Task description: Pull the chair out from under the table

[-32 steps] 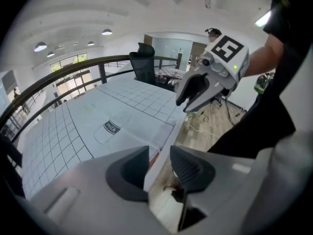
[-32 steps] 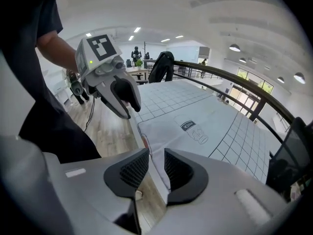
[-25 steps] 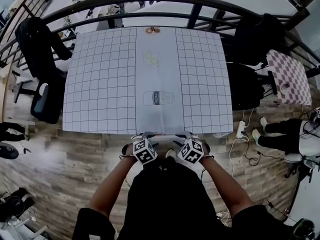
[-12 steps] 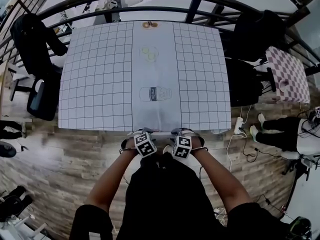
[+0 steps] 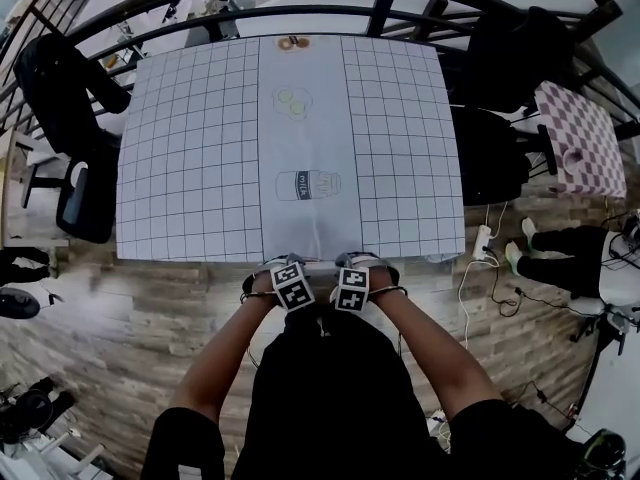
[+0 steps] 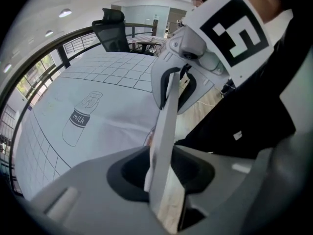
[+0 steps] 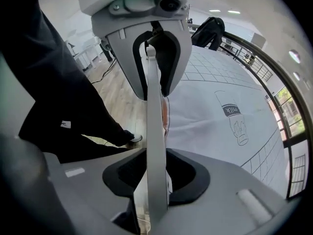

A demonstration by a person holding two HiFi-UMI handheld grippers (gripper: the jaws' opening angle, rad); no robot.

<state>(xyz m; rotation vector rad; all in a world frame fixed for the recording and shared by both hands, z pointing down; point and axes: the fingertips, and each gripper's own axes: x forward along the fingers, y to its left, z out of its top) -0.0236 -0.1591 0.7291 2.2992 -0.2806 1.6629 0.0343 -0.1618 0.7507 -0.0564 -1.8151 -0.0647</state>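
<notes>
Chair (image 7: 156, 131) mostly hidden under the table (image 5: 190, 168) and behind the person's torso (image 5: 330, 398), only a thin pale edge showing, small items (image 5: 293, 42) at the table's far edge too tiny to name

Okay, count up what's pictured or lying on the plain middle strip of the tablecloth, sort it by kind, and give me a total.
Milk bottle drawing: 1
Pale green round slices: 2
Small brown rounds at the far edge: 2
Total: 5
</notes>
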